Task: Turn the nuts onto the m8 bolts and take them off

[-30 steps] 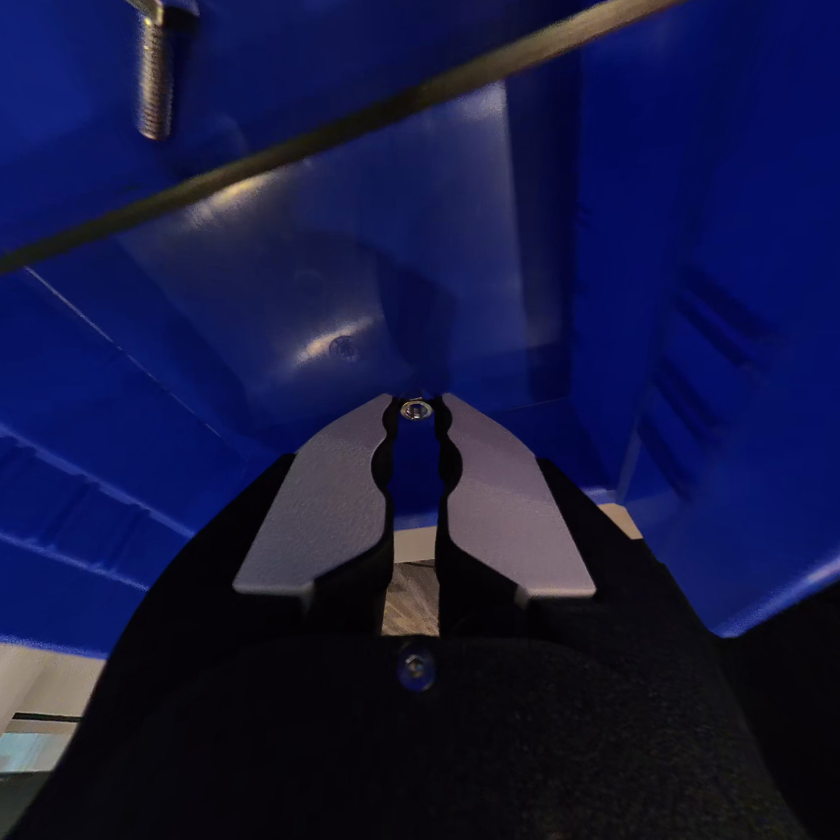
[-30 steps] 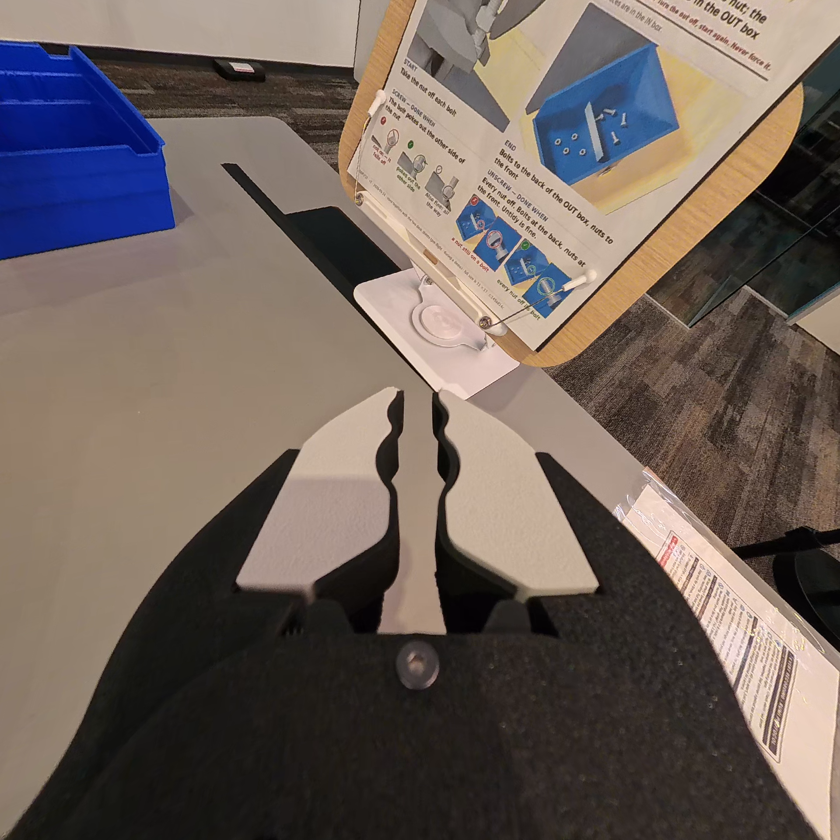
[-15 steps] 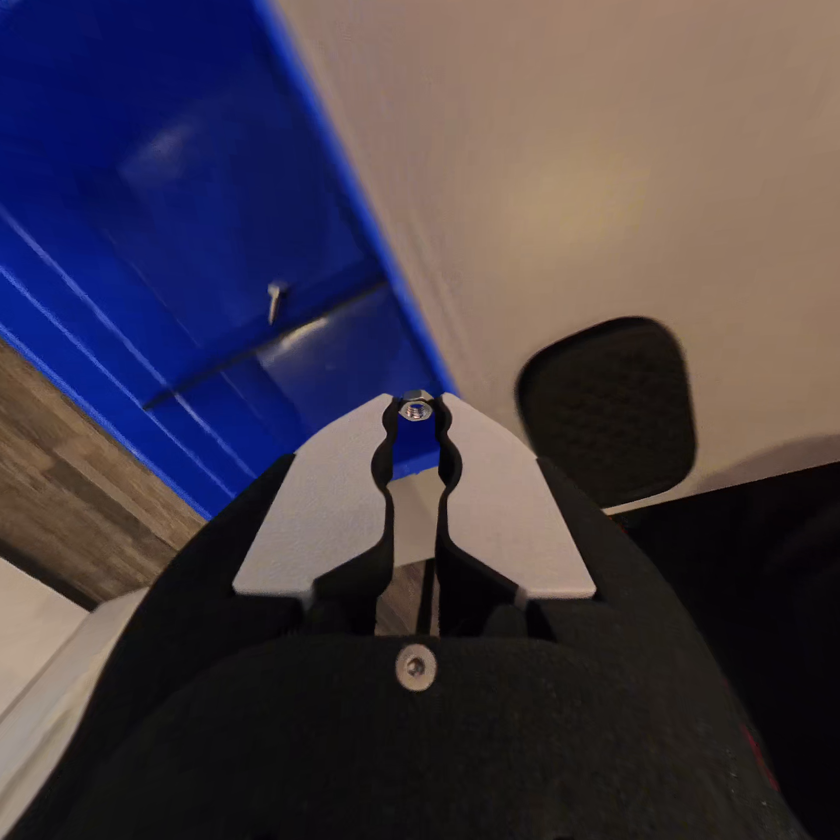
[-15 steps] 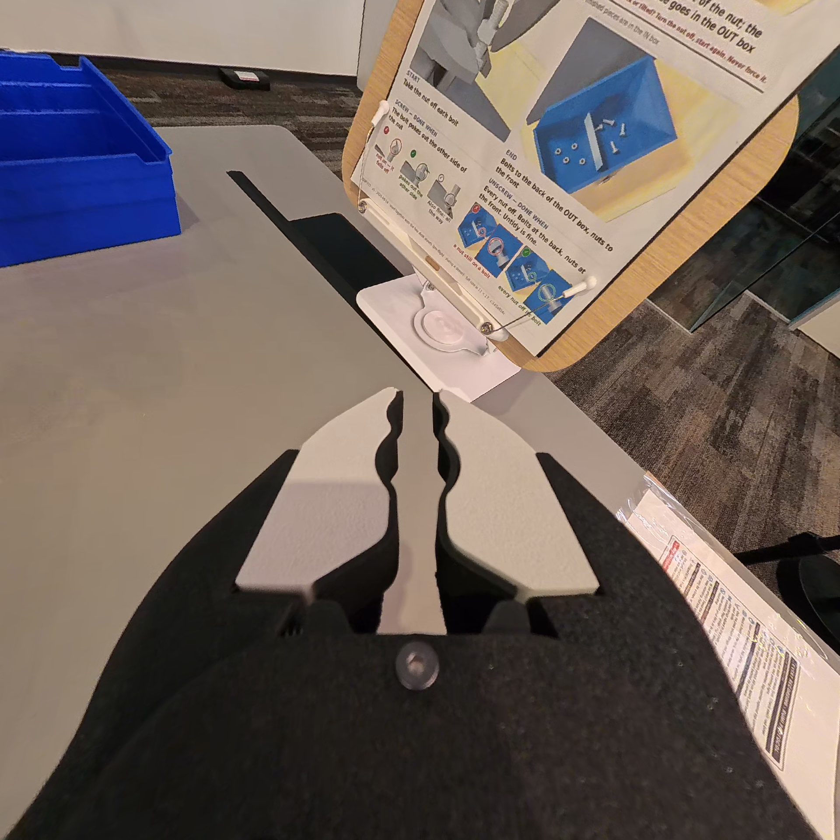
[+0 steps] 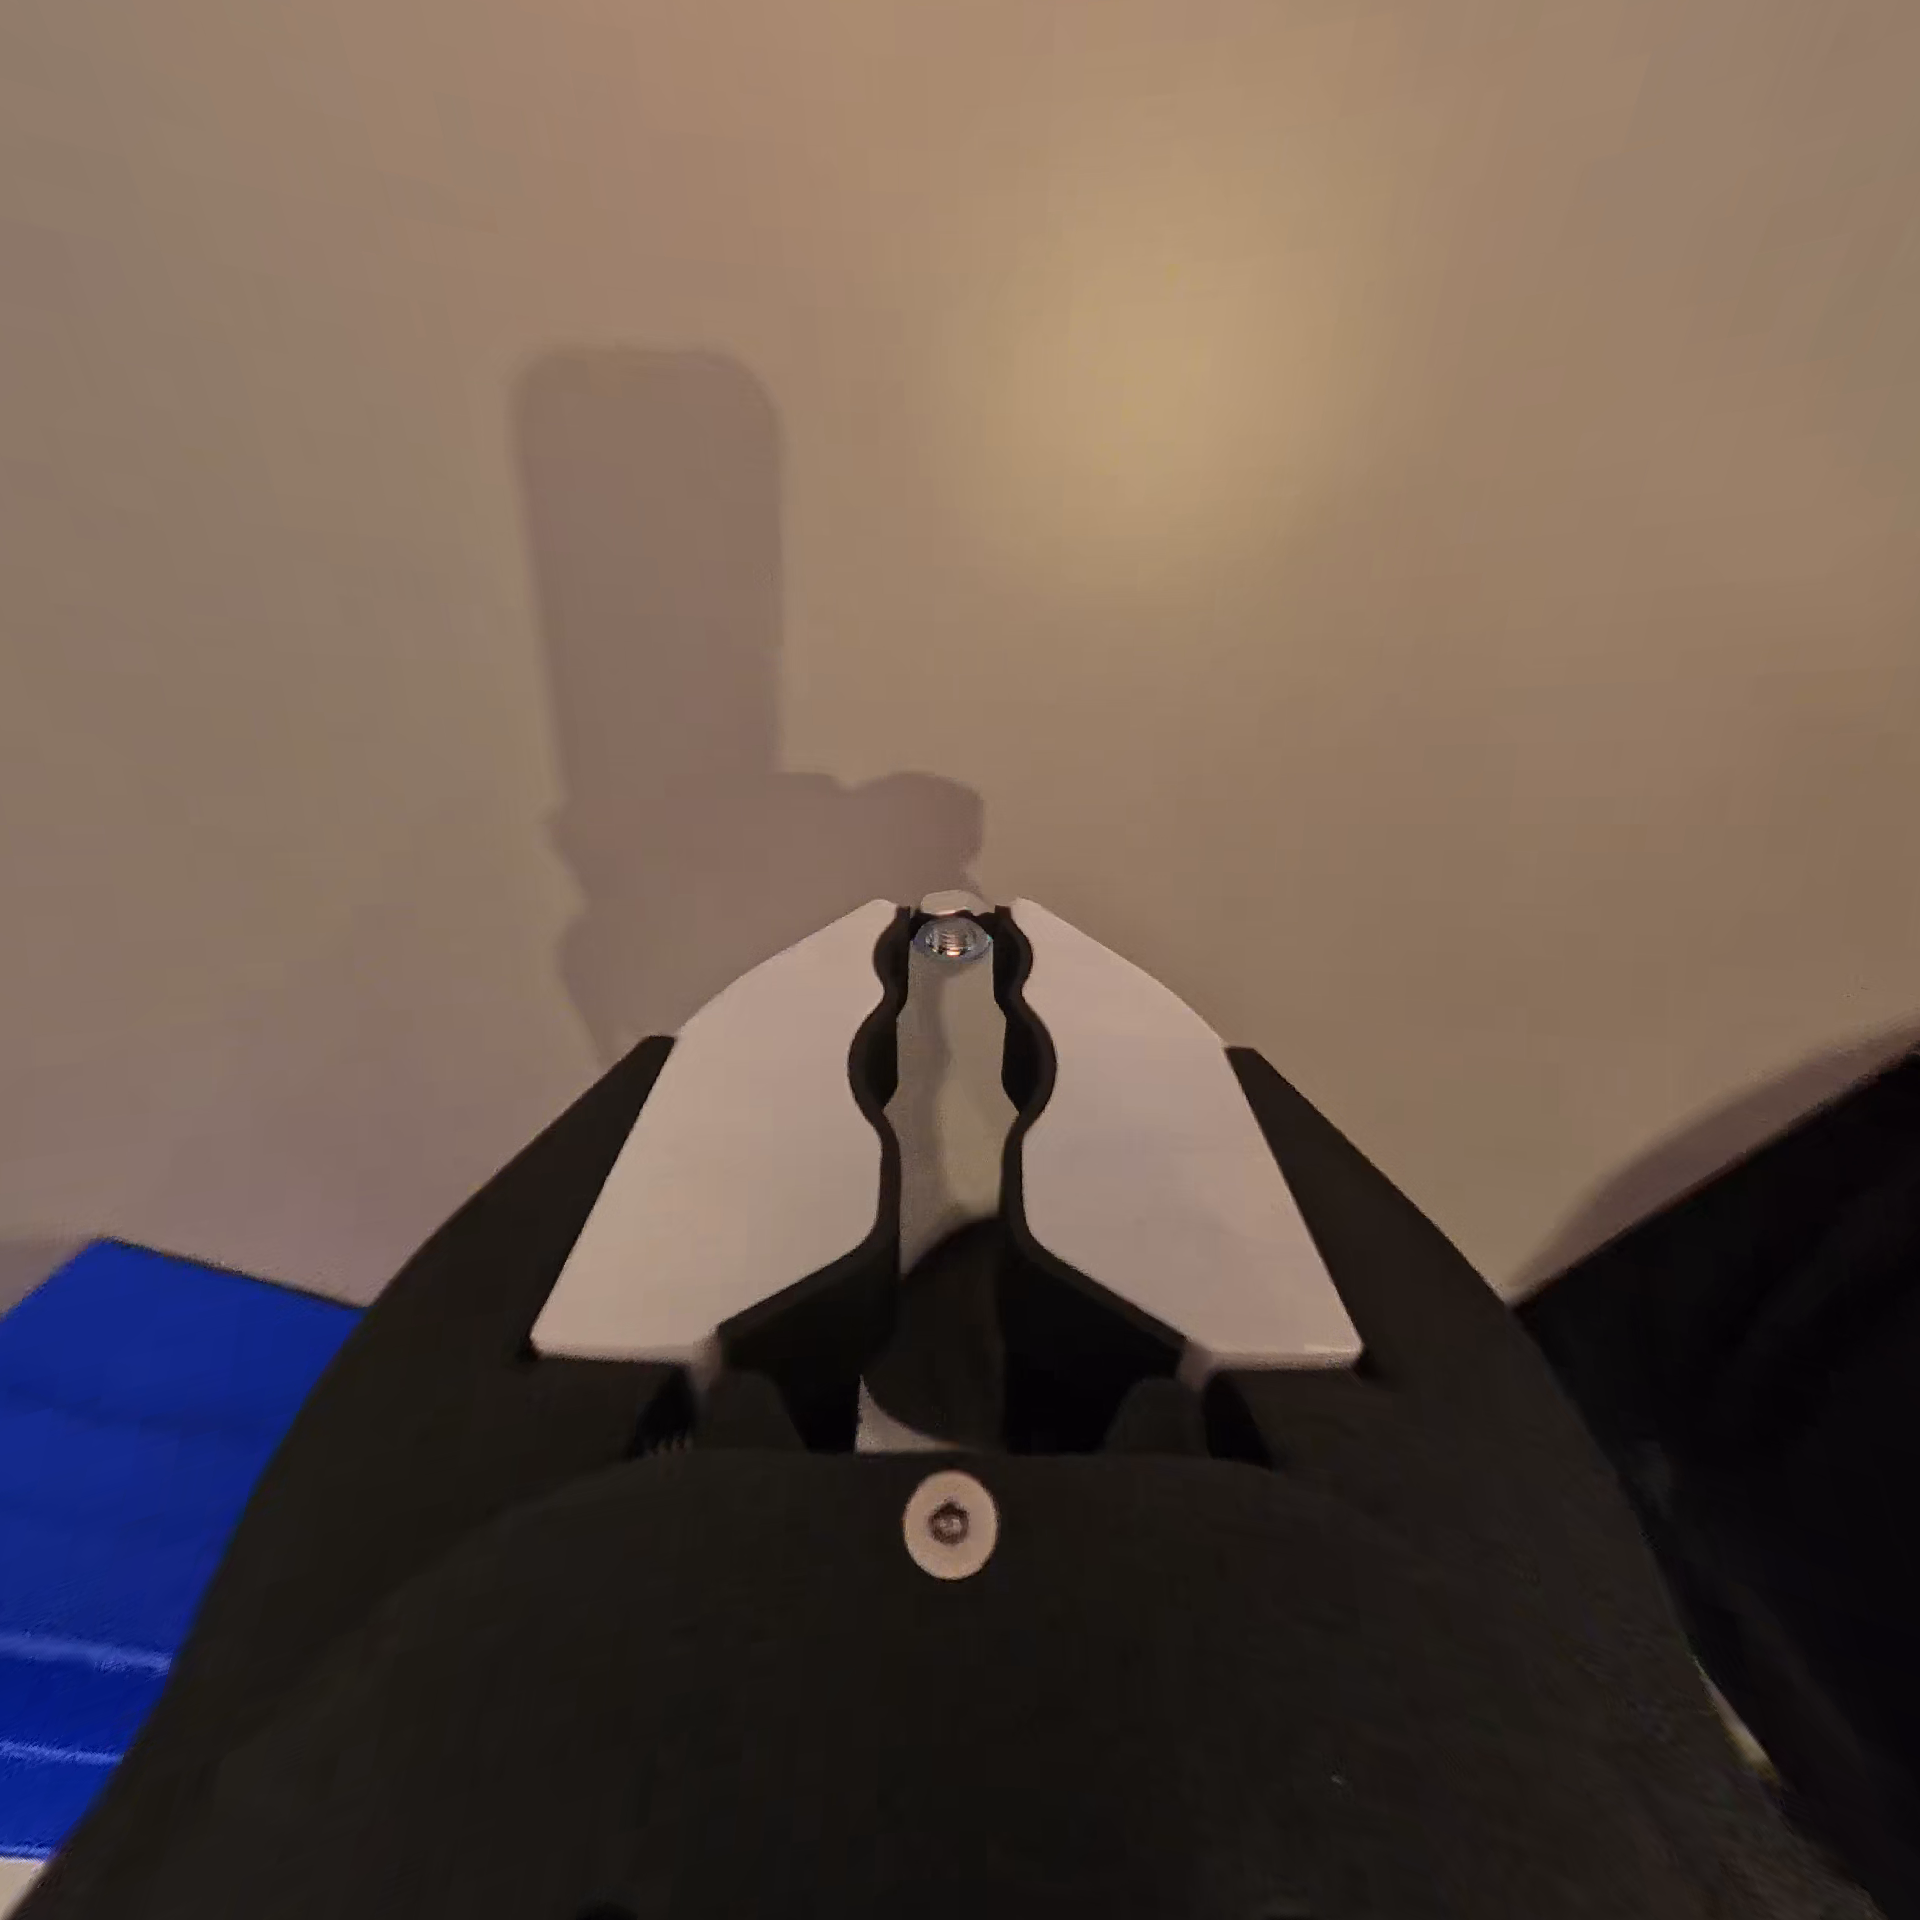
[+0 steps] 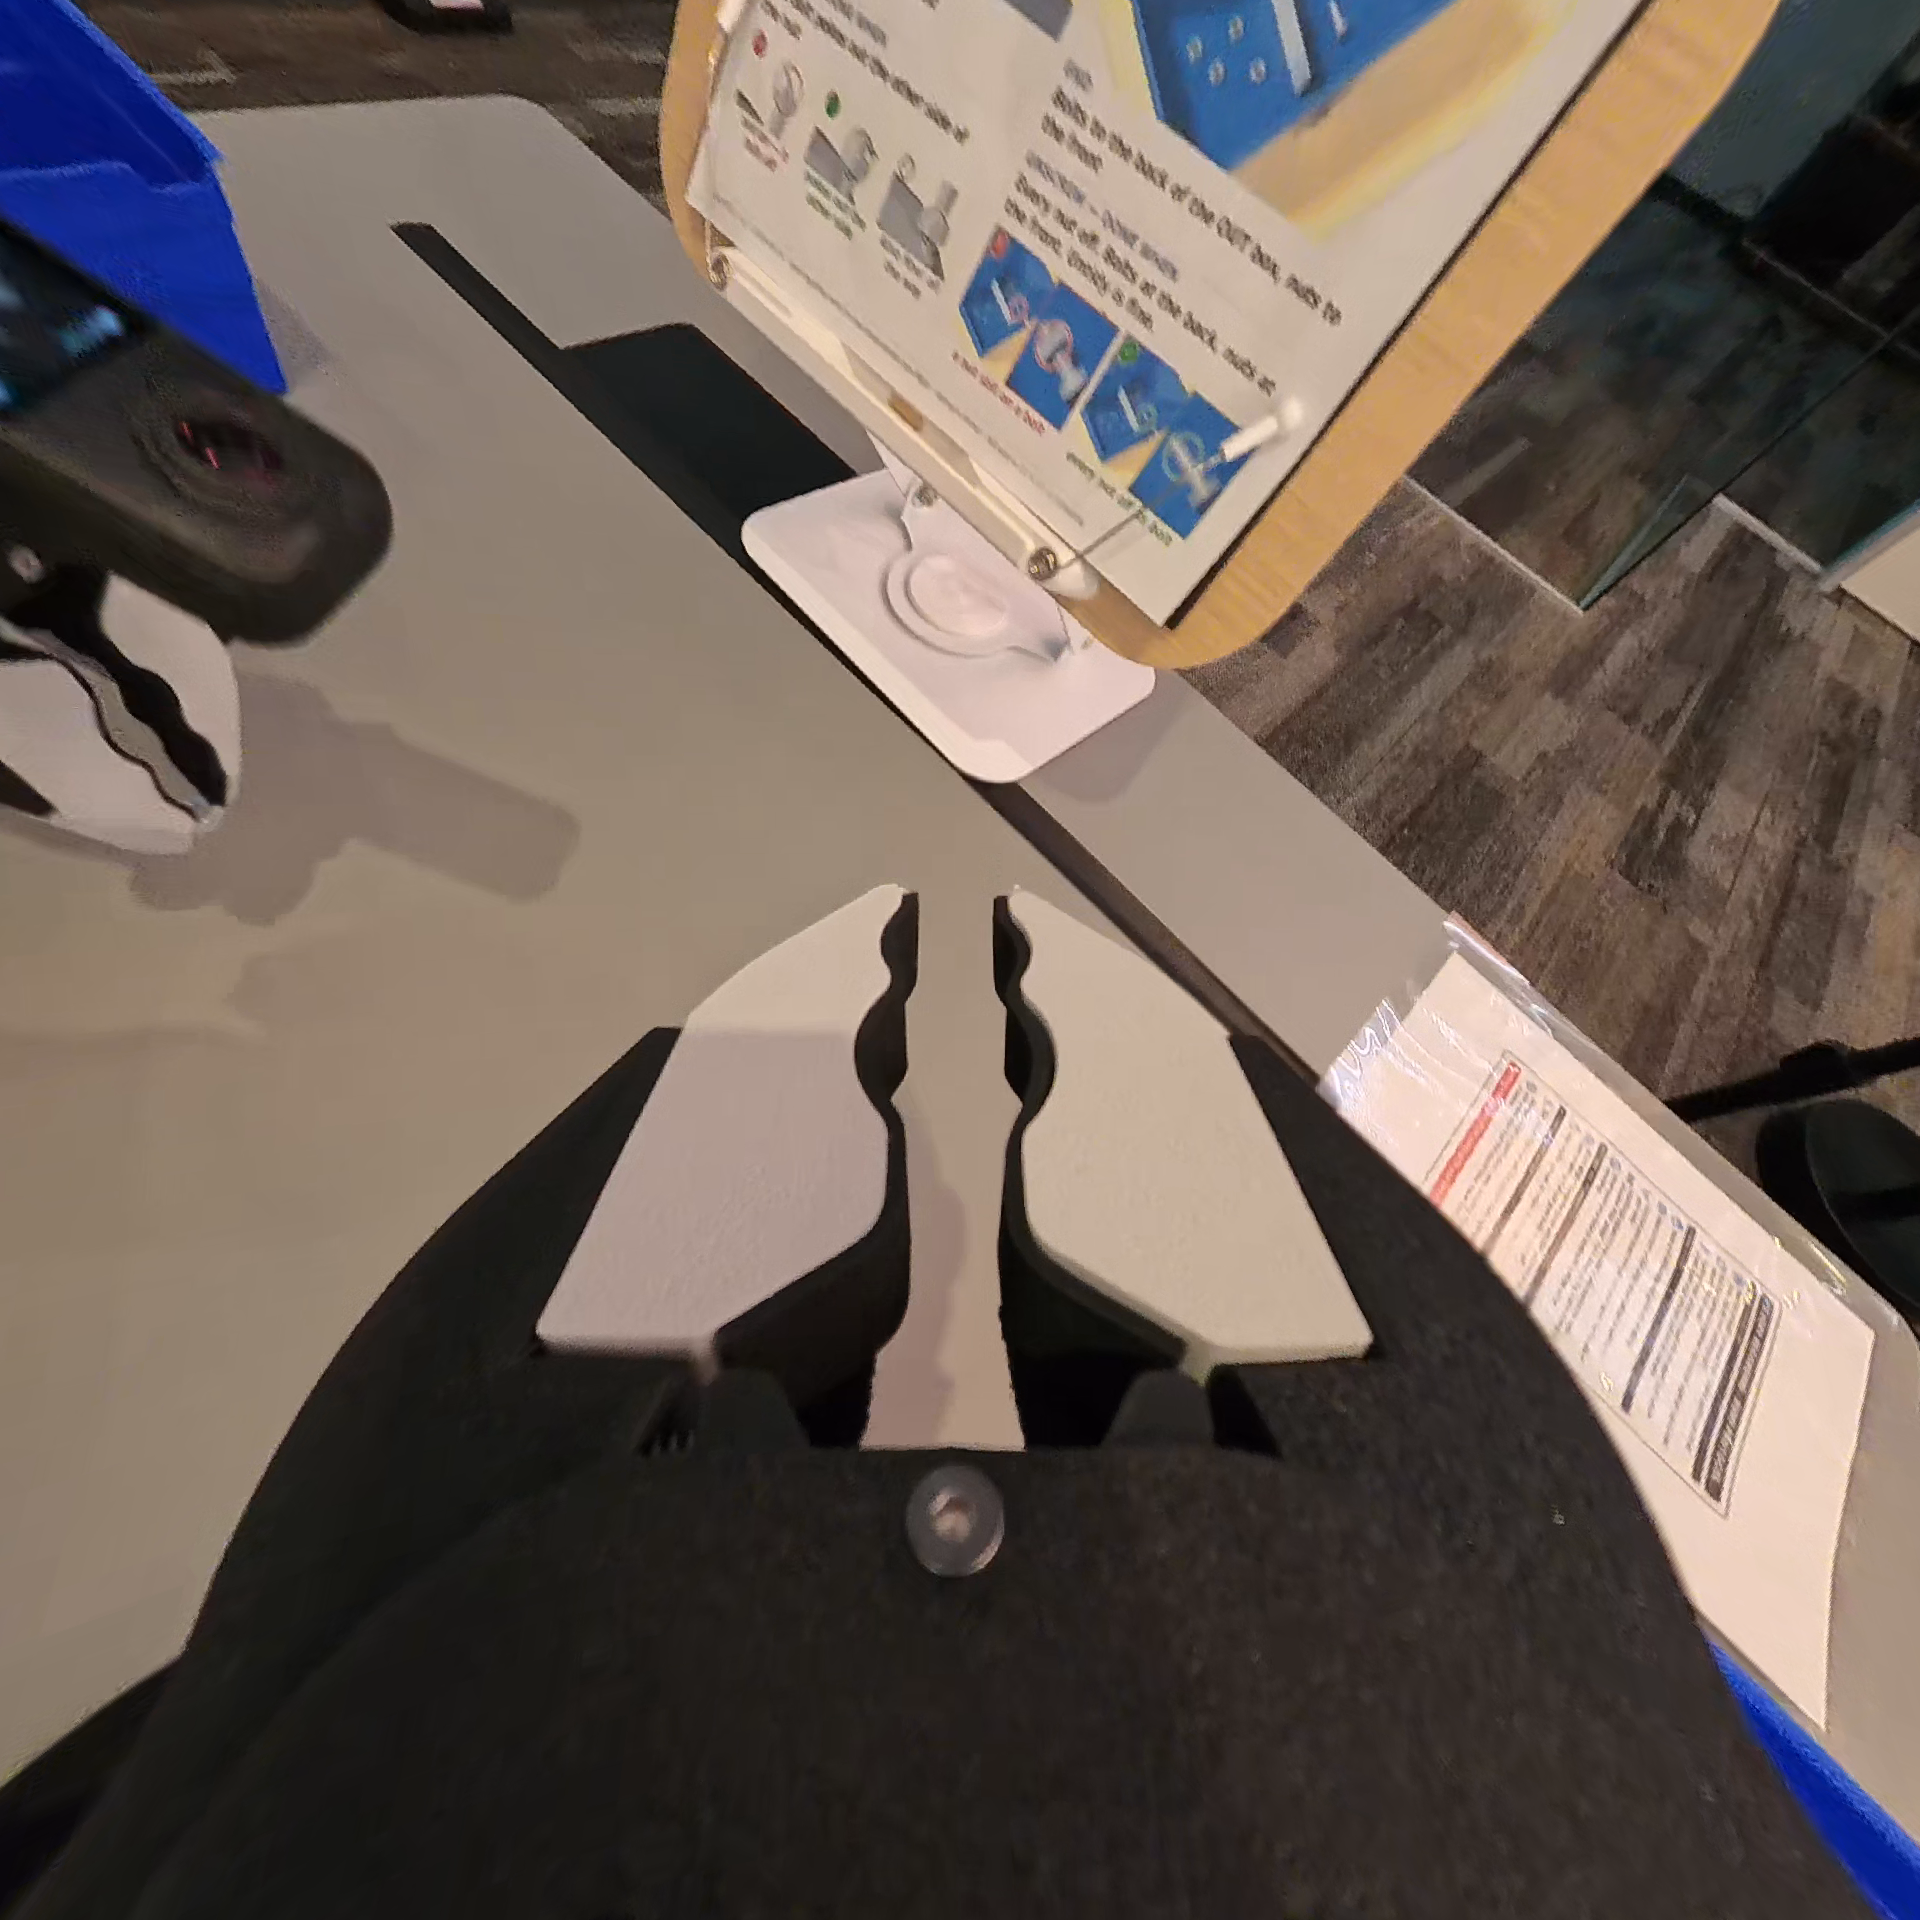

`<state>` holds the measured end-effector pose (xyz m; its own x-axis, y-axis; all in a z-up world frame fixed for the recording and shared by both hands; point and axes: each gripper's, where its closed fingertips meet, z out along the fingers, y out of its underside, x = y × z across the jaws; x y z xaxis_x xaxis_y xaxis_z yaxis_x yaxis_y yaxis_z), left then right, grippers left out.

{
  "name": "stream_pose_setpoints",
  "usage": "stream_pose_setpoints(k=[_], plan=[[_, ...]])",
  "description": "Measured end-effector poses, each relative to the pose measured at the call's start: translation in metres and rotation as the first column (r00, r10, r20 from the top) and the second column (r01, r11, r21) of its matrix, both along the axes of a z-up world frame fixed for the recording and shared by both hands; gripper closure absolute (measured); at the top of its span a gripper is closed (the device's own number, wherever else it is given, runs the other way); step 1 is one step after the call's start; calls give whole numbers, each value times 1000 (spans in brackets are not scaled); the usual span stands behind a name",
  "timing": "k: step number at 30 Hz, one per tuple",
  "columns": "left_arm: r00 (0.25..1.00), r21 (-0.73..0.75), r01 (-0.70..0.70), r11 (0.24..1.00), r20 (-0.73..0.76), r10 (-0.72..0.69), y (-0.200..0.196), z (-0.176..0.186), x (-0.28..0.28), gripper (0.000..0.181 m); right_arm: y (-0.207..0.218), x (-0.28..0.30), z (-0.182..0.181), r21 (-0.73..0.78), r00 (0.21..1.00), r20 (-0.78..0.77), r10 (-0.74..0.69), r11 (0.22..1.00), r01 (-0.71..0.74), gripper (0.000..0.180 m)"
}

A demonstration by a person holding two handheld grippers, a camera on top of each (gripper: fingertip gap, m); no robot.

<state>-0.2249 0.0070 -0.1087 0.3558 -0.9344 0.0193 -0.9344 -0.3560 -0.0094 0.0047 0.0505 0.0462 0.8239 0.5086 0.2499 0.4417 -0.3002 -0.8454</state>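
Blue bin (image 5: pixel 125 1455) cut off; instruction board (image 6: pixel 1195 260) blurred, cropped.

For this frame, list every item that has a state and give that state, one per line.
left gripper: shut on a nut, held over the bare table.
nut: pinched at the fingertips, threaded hole facing the camera.
right gripper: narrowly open, empty.
instruction board: propped upright on its white stand.
blue bin: on the table; contents hidden.
bagged sheet: lying flat.

My fingers (image 5: pixel 748 1153): white faces, black edging. Nut (image 5: pixel 951 940) silver. Worktop (image 5: pixel 1247 520) plain beige-grey. Bin (image 5: pixel 114 1455) blue. Floor (image 6: pixel 1558 790) mottled grey-brown. Board (image 6: pixel 1455 343) light wood rim.
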Motion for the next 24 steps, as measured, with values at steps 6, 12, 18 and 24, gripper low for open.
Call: stream_pose_setpoints(k=[6,12,18,24], plan=[[994,-6,61,998,-92,-62,1,-35,25,166,0,8,-3,-2,1000,-28,-1,1000,1,167],[984,-20,76,997,-159,-78,4,-52,30,166,1,7,-4,-3,999,-35,11,1000,-12,167],[978,-48,67,997,-194,-75,1,-54,28,166,1,7,-6,-8,999,-42,20,1000,-21,167],[981,-46,44,998,-187,-52,3,-54,28,165,1,8,-7,-13,998,-52,21,1000,-22,167]])
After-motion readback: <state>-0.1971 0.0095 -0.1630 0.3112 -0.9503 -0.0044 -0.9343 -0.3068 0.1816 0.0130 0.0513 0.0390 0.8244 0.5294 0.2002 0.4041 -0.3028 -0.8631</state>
